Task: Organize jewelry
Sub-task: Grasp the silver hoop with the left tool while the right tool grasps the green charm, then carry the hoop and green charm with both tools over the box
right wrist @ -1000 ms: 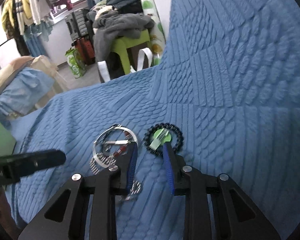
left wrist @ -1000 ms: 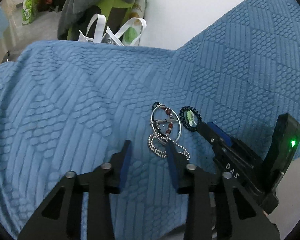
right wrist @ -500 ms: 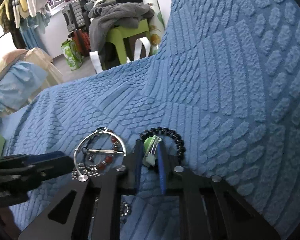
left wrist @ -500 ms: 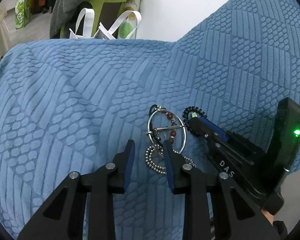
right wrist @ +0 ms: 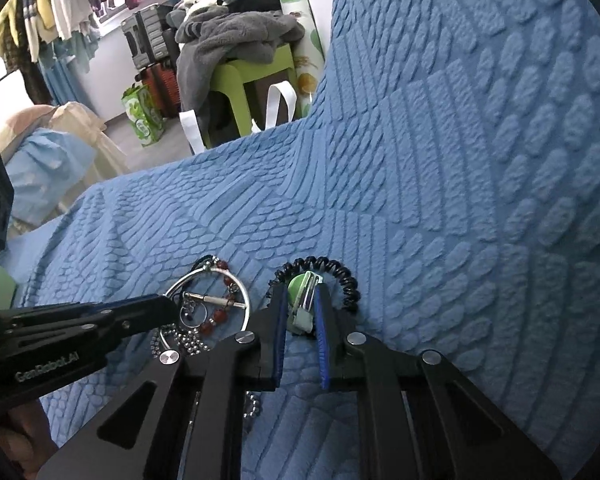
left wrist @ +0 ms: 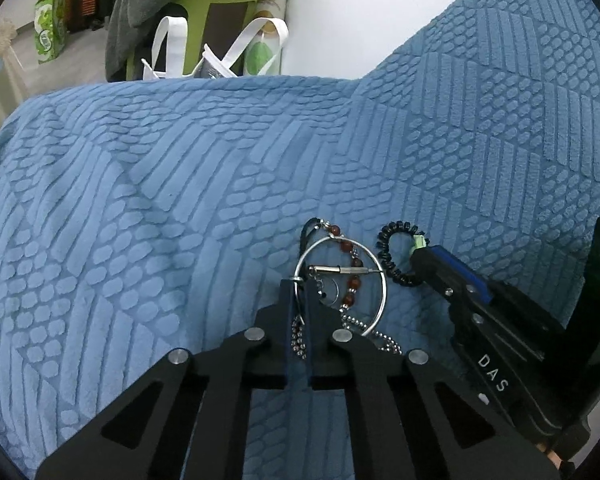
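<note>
Lying on the blue textured bedspread (left wrist: 180, 200), the silver bangle (left wrist: 340, 284) with its red bead strand (left wrist: 350, 276) and ball chain (left wrist: 364, 326) sits at the left gripper (left wrist: 299, 292) tips; its jaws are pressed together on the bangle's near-left rim and some ball chain. Just right of it, the black coil bracelet (right wrist: 340, 276) rings a green clip (right wrist: 302, 300), which the right gripper (right wrist: 302, 308) jaws pinch between their blue pads.
</note>
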